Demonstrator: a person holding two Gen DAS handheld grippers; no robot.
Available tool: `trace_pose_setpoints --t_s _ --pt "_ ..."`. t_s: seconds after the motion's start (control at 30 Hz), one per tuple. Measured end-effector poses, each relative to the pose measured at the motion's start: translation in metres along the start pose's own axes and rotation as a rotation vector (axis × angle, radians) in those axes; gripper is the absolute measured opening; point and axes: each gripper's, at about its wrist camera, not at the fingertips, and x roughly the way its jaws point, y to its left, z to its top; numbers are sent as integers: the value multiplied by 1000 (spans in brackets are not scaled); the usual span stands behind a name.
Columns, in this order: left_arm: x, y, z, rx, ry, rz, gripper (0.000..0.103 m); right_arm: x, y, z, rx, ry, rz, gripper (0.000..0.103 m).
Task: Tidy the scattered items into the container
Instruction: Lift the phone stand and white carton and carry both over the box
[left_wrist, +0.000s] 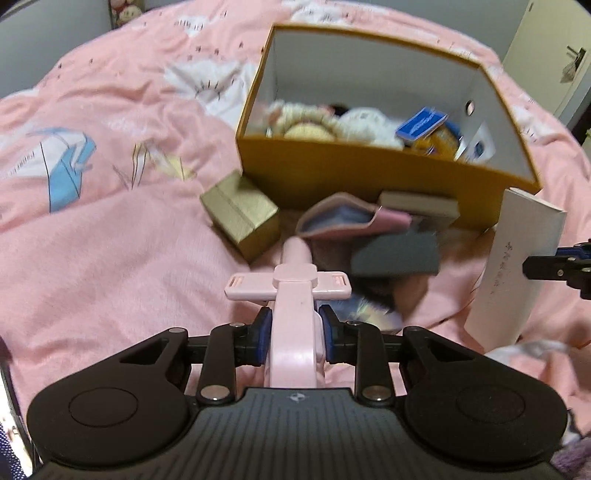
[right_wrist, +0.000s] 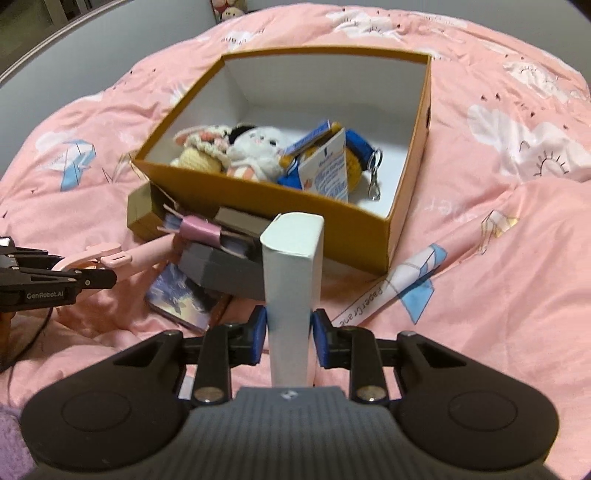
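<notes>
While plush toys and a blue card already lie in the open mustard cardboard box (right_wrist: 236, 192) on the pink bed (right_wrist: 480, 221), left claw (left_wrist: 295, 338) clamps a pink plastic holder (left_wrist: 291, 317), right claw (right_wrist: 288, 334) a white carton (right_wrist: 291, 280); gold box (left_wrist: 240, 216), pouch and grey boxes wait outside.

Black tool (left_wrist: 294, 341), blue pads (left_wrist: 263, 339), silver screws, ribbed grey housing, "GenRobot.AI" marking

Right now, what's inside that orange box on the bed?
Inside the orange box: a crocheted bunny, a white plush, a blue-and-yellow item with a paper tag, a metal clip. Anything beneath them is hidden.
</notes>
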Motion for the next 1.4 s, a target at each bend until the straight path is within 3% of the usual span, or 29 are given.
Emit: trace_pose_setpoints --t_s 0.63,1.1,1.4 --pt "-47 -16 14 6 -110 -127 31 -55 -2 28 9 -119 44 29" --pt "-85 -26 42 58 -260 -171 31 -79 -1 60 -1 -194 67 29" --pt "-85 -33 75 108 -338 -182 31 -91 -9 103 -8 -277 -3 29"
